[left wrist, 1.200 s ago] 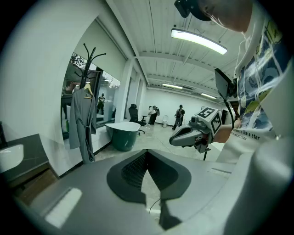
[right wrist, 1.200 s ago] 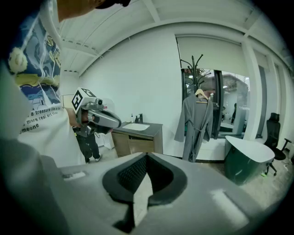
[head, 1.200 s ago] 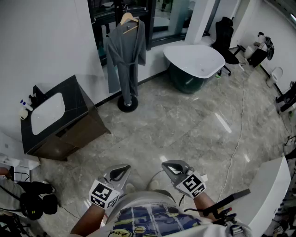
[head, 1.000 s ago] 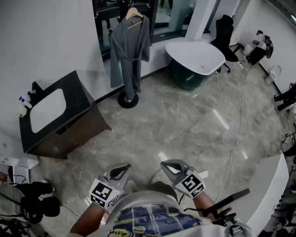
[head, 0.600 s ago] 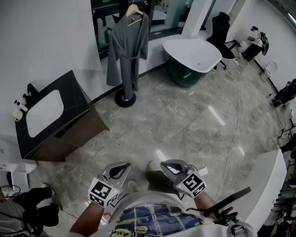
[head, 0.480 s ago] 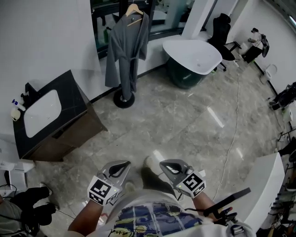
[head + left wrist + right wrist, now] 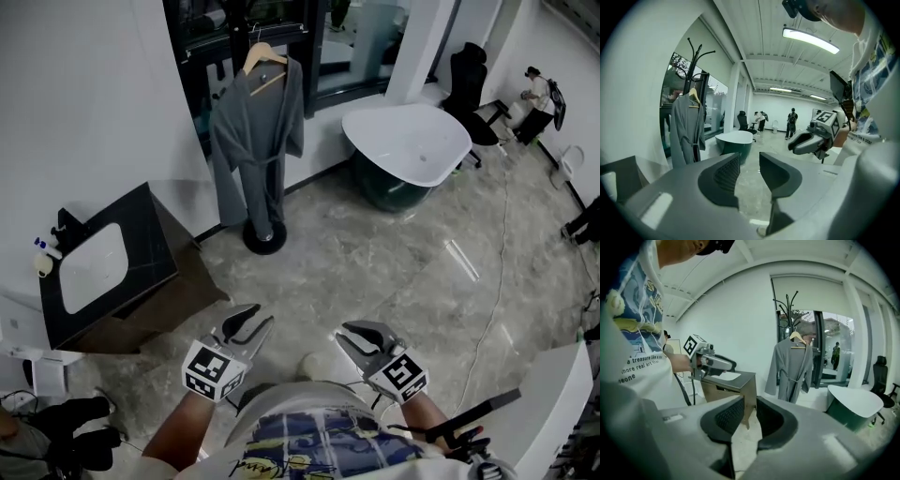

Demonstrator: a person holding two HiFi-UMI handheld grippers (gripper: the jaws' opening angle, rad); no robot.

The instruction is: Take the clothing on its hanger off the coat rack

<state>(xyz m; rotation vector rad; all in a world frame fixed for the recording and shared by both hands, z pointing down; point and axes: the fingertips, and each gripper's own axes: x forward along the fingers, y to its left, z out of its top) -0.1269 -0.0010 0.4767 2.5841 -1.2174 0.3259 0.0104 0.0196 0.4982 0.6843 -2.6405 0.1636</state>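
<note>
while both pairs of jaws are opening, i am carrying the left gripper (image 7: pixel 749 164) and the right gripper (image 7: pixel 750 416) low in front of my waist, side by side and pointing forward. each pair is standing partly apart with only the bare floor (image 7: pixel 375 258) showing in the gap, so neither one is holding anything. i am reading this as getting them ready for a grab that is not yet within reach.

the grey robe (image 7: pixel 255 141) is hanging well apart from both grippers, across the open floor. its shoulders are draping over a wooden hanger (image 7: pixel 265 58). the hook is reaching up toward the top of the coat rack (image 7: pixel 265 236), though i cannot make out which prong is carrying it. the robe is falling straight down the pole because the hanger is taking all its weight. the belt tied at the waist is keeping the front closed. the rack's round black foot is showing just below the hem.

a white bathtub (image 7: pixel 408 141) is sitting to the right of the rack and a dark cabinet (image 7: pixel 103 267) with a sink to its left, leaving a clear path between them.

i am judging the task as barely begun: i am needing to walk closer, then lift the hanger up and off instead of tugging the cloth, since pulling could tip the rack.
</note>
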